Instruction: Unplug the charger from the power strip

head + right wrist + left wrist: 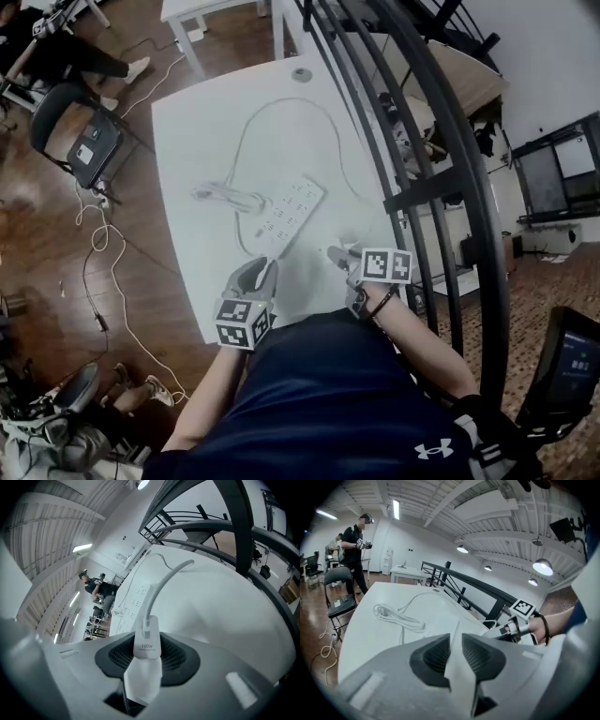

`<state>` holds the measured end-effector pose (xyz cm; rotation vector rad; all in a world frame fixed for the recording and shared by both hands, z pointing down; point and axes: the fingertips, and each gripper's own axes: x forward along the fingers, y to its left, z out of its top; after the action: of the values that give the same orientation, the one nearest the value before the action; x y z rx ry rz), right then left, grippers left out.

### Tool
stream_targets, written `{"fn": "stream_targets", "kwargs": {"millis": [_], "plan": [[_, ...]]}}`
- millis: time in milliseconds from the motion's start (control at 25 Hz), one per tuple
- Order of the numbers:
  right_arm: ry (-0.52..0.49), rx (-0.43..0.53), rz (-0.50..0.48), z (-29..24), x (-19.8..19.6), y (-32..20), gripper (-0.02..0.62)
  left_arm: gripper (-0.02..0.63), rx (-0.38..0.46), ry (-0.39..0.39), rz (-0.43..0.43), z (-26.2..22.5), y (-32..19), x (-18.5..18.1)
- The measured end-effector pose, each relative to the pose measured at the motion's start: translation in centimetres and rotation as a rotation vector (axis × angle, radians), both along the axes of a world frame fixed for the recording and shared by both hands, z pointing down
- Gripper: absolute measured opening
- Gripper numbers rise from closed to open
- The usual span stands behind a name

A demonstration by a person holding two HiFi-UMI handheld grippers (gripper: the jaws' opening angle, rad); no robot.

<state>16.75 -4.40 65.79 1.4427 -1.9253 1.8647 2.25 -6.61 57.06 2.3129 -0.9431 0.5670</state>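
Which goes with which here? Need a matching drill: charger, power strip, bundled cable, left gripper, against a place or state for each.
Things:
1. charger
2. power strip
3. bundled cable
4. left gripper

Place or state:
A. jaws apart, nothing between them
B. clamped in the right gripper
C. flat near the middle of the table
D. on the table, left of the strip in the head view

Pairs: 1-B, 2-C, 3-D, 4-A
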Motion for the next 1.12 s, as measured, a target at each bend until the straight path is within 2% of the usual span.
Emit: {"fn": "stream_targets", "kwargs": {"millis": [240,360,400,480,560,640,760,840,1000,1120], "plan": [[0.127,-0.019,-0.07,1.4,-0.1,0.8,0.144,0.081,-0.02,-0.007,-0.015,-0.4,0.4,-1.2],[0.159,-0.003,-0.084,1.6,0.1,0.9,0.146,0.08,-0.035,-0.002,-0.031,-0.3,0.6,-1.6],[0.173,-0.002,-0.086,1.7,0.2,0.9,0.165,0.08,-0.034,-0.003,-0.032,-0.2,0.6,-1.7],[0.2,-0.008,-0.091,1.9,0.4,1.0,0.257,0.08,-0.029,-0.009,-0.025,-0.2,0.7,-1.7],[0.229,-0.026,-0.096,2.2,0.7,1.2,0.302,0.081,-0.027,-0.01,-0.019,-0.3,0.7,-1.6],[0.29,-0.05,-0.111,2.7,1.5,1.7,0.328,0.081,-0.025,-0.005,-0.019,-0.4,0.7,-1.4],[0.436,-0.104,-0.137,3.2,3.8,2.8,0.374,0.08,-0.016,0.0,-0.009,-0.7,0.6,-1.0],[0.49,-0.116,-0.109,2.9,5.4,3.4,0.377,0.08,-0.005,0.0,-0.011,-0.7,0.4,-1.0],[0.523,-0.05,-0.04,-0.1,7.3,2.9,0.376,0.081,0.051,-0.03,-0.04,-0.7,-0.5,-1.9],[0.541,0.099,-0.032,-5.0,7.3,1.1,0.371,0.081,0.076,-0.012,-0.054,-2.3,-0.8,-1.8]]}}
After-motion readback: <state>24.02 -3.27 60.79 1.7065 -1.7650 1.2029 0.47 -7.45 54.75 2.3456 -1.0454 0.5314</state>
